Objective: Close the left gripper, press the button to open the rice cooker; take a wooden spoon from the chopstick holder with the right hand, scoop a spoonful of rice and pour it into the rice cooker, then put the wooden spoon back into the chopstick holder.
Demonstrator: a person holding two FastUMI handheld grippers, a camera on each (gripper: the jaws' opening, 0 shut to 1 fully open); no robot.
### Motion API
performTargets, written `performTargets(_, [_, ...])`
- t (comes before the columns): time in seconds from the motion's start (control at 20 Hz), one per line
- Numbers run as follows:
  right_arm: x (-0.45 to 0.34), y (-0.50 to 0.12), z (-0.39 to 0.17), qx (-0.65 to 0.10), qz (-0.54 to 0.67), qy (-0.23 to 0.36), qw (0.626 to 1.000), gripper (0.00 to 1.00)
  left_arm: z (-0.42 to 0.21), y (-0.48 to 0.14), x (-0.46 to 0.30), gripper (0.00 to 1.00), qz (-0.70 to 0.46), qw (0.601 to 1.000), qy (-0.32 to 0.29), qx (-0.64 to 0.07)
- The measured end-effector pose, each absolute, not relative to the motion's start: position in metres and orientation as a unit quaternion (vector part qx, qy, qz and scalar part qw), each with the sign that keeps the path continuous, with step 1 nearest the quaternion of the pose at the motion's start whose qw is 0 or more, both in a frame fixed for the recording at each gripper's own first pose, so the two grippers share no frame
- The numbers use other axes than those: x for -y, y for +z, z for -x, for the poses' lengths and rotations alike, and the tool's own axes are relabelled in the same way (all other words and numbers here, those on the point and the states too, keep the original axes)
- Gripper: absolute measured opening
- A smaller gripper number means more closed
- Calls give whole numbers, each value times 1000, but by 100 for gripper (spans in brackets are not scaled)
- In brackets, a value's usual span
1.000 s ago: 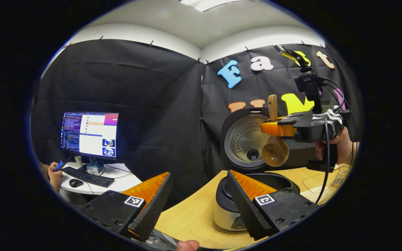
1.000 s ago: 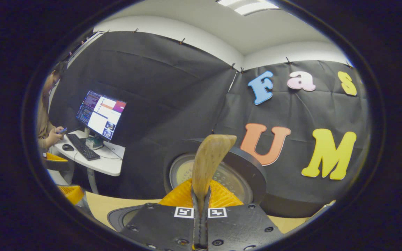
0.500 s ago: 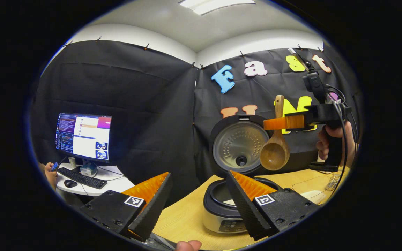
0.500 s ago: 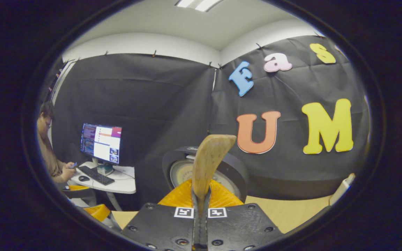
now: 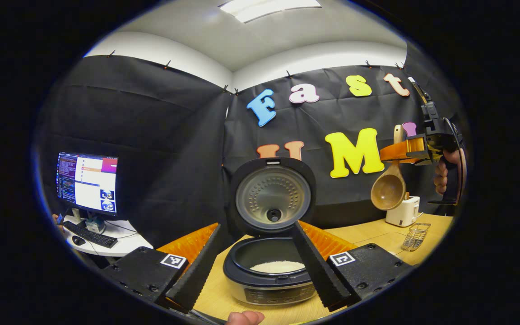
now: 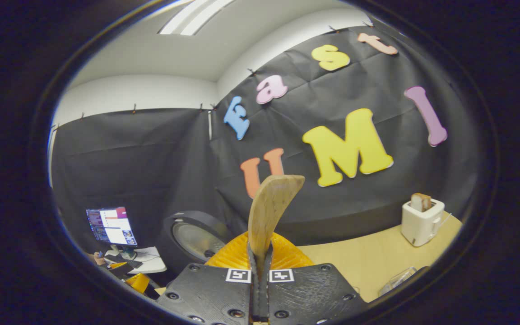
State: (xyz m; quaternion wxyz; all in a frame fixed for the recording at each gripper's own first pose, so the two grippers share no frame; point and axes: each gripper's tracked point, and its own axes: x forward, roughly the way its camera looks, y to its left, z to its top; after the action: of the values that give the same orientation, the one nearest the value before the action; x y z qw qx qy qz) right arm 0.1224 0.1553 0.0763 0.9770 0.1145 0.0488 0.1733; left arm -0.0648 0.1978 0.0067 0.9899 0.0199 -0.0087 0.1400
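In the left gripper view, the left gripper (image 5: 257,262) sits at the bottom of the frame with its jaws spread wide and holding nothing. Between them, in the lower centre, stands the round black-and-silver rice cooker (image 5: 271,275) on the pale wooden tabletop (image 5: 377,232); its lid (image 5: 272,197) stands upright and open, and a bed of white rice (image 5: 277,266) lies in the inner pot. At the right edge of the frame the right gripper (image 5: 397,152), held by a hand (image 5: 444,174), hangs above the tabletop with the light-brown wooden spoon (image 5: 389,189) pinched by its handle, the bowl hanging downward and facing the camera. Below the spoon, at the lower right, stand a small white toaster (image 5: 403,211) and a wire basket (image 5: 415,234). A lit computer monitor (image 5: 87,182) sits at the far left. In the right gripper view, the right gripper (image 6: 260,262) fills the bottom centre, its jaws pressed onto the wooden spoon's handle (image 6: 269,212), which rises up the middle of the frame. The rice cooker's open lid (image 6: 192,239) lies at the lower left and the toaster (image 6: 421,216), with a slice of bread in its slot, stands at the right on the tabletop (image 6: 368,262).
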Motion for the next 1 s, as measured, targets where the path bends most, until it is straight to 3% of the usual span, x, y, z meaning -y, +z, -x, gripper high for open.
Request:
performTargets(0.25, [-15,60,-131,-34,-113,33,993,0,60,10,-181,99,-36,992,123,11])
performTargets(0.4, [37,41,-133,-33,-104,-21,994,0,58,7,-180,99,-35,992,125,7])
performTargets(0.65, [70,3,-143,-50,-100,-50,992,0,59,8,-177,99,-39,991,125,3])
performTargets(1.0, [81,-60,-161,-81,-72,-48,993,0,58,4,-178,99,-39,991,127,-2])
